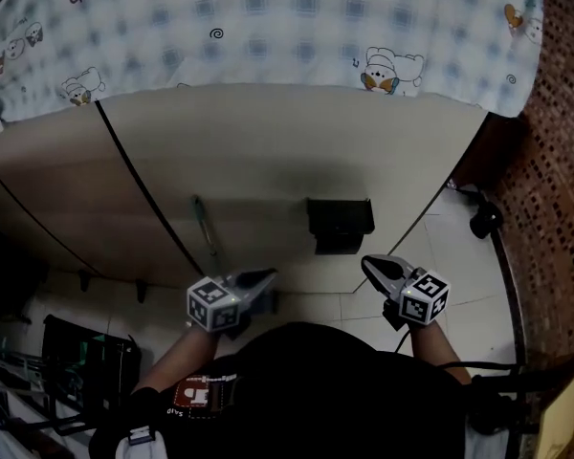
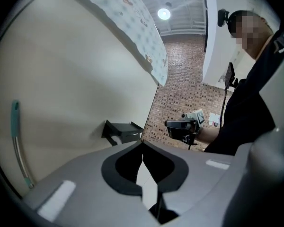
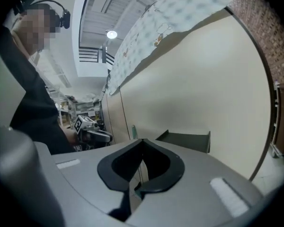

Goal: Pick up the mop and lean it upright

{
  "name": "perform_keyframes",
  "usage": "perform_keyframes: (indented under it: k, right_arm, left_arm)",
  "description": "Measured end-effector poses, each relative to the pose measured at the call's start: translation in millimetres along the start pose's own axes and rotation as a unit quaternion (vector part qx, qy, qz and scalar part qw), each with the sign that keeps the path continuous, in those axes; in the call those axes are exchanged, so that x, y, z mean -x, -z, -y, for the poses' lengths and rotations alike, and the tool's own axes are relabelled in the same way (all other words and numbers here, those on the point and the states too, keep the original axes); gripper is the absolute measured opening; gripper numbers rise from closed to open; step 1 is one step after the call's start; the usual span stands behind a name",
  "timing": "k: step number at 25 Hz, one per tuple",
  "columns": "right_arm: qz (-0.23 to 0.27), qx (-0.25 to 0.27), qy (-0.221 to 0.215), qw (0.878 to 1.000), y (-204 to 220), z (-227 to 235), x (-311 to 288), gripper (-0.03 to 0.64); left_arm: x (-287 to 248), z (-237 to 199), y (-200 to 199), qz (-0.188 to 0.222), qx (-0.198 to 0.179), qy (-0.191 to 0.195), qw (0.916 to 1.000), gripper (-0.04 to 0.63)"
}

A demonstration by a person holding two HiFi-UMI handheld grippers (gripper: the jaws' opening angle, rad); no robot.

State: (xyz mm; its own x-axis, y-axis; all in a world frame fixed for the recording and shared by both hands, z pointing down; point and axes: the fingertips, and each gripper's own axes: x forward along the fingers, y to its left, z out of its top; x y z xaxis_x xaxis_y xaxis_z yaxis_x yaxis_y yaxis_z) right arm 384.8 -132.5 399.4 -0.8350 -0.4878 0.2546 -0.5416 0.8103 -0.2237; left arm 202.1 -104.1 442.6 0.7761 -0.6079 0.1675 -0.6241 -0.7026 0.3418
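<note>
The mop shows as a thin metal handle with a teal grip (image 1: 203, 226), standing against the beige panel wall (image 1: 268, 151). In the left gripper view the handle (image 2: 15, 131) rises at the far left. In the right gripper view only its teal tip (image 3: 134, 130) peeks past the jaws. My left gripper (image 1: 268, 275) is shut and empty, to the right of the handle and apart from it; its jaw tips (image 2: 142, 143) meet. My right gripper (image 1: 366, 262) also has its tips together (image 3: 142, 141) with nothing between them.
A dark dustpan-like tray (image 1: 340, 223) sits against the wall between the grippers. A checked cartoon cloth (image 1: 268, 27) drapes over the top of the wall. A brick-pattern surface (image 1: 555, 161) runs along the right. A black rack (image 1: 86, 361) is at the lower left.
</note>
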Motion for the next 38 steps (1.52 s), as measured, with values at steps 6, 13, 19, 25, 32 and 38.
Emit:
perform_keyframes:
  k: [6, 13, 19, 25, 32, 38]
  right_arm:
    - [0.001, 0.003, 0.013, 1.000, -5, -8, -6, 0.014]
    - [0.005, 0.006, -0.015, 1.000, -6, -2, -3, 0.014]
    - [0.009, -0.007, -0.042, 0.999, 8, 9, 1, 0.014]
    - [0.006, -0.018, -0.046, 0.999, 23, 5, -5, 0.014]
    - [-0.004, -0.002, -0.026, 1.000, 16, -34, -61, 0.014]
    - [0.005, -0.011, 0.015, 1.000, 7, -97, -161, 0.014]
  left_arm:
    - [10, -10, -10, 0.024, 0.006, 0.006, 0.9997, 0.003]
    - [1, 8, -16, 0.025, 0.007, -0.007, 0.9997, 0.003]
    - [-2, 12, -10, 0.032, 0.046, -0.038, 0.9977, 0.003]
    - [4, 3, -19, 0.028, 0.042, -0.040, 0.9979, 0.003]
    - [58, -45, -20, 0.036, 0.049, -0.022, 0.9979, 0.002]
    - [145, -121, -13, 0.027, 0.016, 0.018, 0.9994, 0.002]
